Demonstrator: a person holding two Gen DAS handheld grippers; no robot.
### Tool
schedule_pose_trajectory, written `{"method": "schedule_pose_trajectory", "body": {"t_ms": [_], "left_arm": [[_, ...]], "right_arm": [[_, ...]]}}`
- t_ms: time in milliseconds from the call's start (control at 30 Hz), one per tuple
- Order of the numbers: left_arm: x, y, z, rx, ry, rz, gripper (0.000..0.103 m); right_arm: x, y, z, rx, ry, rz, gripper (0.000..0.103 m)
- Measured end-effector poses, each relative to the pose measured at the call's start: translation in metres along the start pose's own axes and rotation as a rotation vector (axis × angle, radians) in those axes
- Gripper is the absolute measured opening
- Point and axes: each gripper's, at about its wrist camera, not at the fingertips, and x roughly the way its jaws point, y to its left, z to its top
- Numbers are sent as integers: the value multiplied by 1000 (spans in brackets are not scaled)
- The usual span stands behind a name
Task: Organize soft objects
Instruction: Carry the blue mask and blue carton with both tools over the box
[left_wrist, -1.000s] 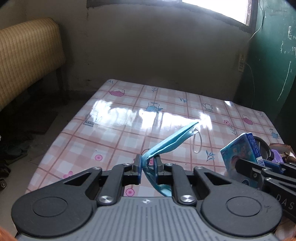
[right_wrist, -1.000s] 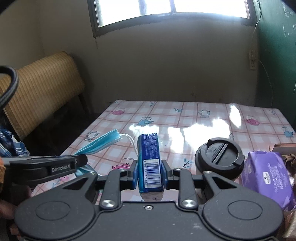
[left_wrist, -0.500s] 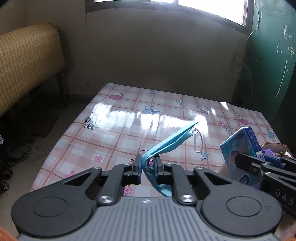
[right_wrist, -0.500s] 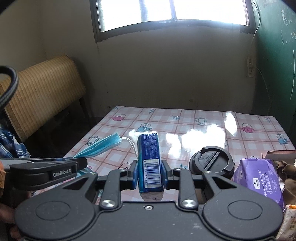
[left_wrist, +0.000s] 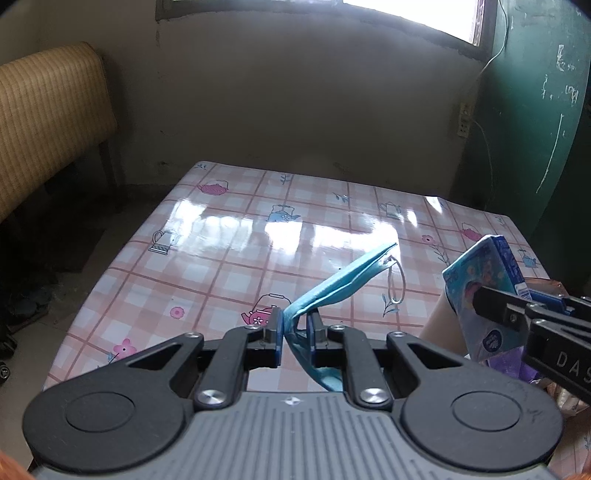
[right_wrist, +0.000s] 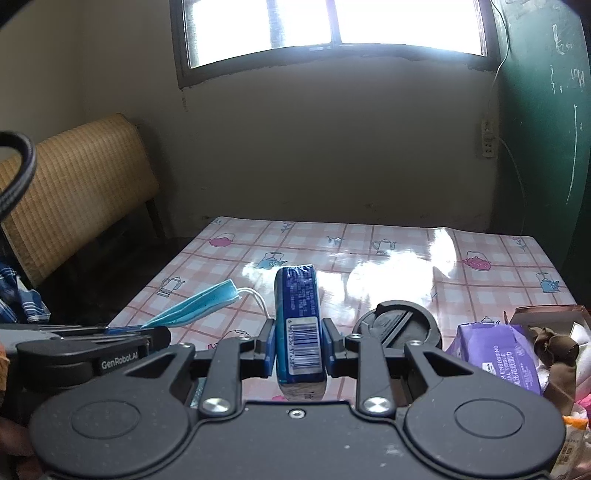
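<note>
While sunlight glares off our checked table (left_wrist: 229, 254) below the window (right_wrist: 332, 26), both grippers stay clamped: left gripper (left_wrist: 295, 325) pinching the mask (left_wrist: 343, 280), right gripper (right_wrist: 298, 341) gripping the tissue pack (right_wrist: 299, 325), unchanged.

The left gripper (left_wrist: 295, 328) hangs above the table (left_wrist: 229, 251), tilted downward, jaws pinched on a blue face mask (left_wrist: 343, 280); the right gripper (right_wrist: 299, 343), just beside it over the table's near edge, clamps an upright blue tissue pack (right_wrist: 299, 317).
</note>
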Motion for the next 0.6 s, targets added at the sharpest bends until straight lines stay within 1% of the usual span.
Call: {"method": "schedule_pose_trajectory", "body": {"t_ms": [600], "left_arm": [[3, -23, 3, 16, 10, -42, 15]], "right_arm": [[-6, -19, 6, 1, -6, -45, 31]]}}
